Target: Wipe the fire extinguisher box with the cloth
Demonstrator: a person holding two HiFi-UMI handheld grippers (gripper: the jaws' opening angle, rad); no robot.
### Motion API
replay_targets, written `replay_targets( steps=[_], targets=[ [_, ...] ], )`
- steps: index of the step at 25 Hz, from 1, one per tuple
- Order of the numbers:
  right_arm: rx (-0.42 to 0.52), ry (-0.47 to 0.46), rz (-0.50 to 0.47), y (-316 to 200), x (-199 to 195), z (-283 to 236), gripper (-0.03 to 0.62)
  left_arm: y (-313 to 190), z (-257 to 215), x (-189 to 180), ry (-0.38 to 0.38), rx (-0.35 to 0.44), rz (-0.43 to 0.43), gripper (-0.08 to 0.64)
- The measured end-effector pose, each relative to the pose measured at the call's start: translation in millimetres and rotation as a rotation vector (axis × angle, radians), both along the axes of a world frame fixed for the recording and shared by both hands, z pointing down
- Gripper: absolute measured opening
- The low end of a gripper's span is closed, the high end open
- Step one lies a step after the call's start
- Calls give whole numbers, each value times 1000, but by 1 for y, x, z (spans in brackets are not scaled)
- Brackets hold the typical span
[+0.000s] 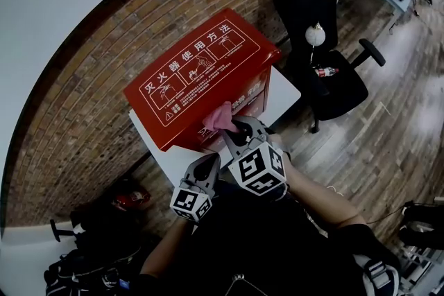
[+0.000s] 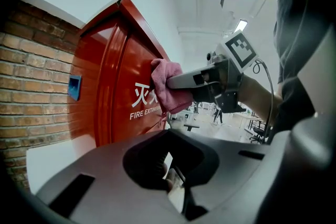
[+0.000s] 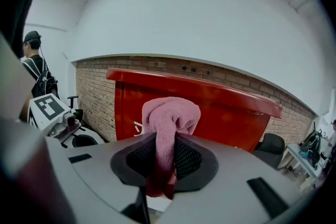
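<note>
**Position.** The red fire extinguisher box (image 1: 201,73) stands on a white surface (image 1: 286,95) against a brick wall. Its lid is shut and its front faces the person.

**Right gripper** (image 1: 234,129). The jaws are closed on a bunched pink cloth (image 1: 220,116). A wad sticks out past the tips and a tail hangs down behind them. In the left gripper view the wad looks pressed against the upper front face of the box, beside the white lettering.

**Left gripper** (image 1: 208,164). The jaws are fully together with nothing between them. It is held low, clear of the box, and does not brace it.

**Risks.**
- Drag across the painted panel could pull the cloth out of the jaws, as the bunch is held only at its middle.
- If the wad folds back, the bare jaw tips could scrape the paint.
- The small contact patch is likely to leave unwiped strips.
- A hard push may shift the unbraced box on its surface.
</note>
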State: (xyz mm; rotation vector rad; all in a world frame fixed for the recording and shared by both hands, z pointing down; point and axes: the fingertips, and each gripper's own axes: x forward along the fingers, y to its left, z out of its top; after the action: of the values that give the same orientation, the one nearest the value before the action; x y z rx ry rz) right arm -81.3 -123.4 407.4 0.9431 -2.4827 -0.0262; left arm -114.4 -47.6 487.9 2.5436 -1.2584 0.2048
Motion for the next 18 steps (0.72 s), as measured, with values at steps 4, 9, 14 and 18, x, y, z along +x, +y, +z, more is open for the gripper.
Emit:
replay_targets(
  steps=[4,9,14,18],
  targets=[
    [-18,4,11,-3,0,14,83,0,2,-2,-4,3,-1,20],
    [-42,12,13,-5,-2,28,83,2,3,-5,-7,-3,-4,20],
    [-62,24,13,-6,-5,41,83,3,2,-7,-11,-4,-8,20],
    [-79,35,17,-7,-6,53,83,3,2,-9,-11,-3,-11,20]
  ],
)
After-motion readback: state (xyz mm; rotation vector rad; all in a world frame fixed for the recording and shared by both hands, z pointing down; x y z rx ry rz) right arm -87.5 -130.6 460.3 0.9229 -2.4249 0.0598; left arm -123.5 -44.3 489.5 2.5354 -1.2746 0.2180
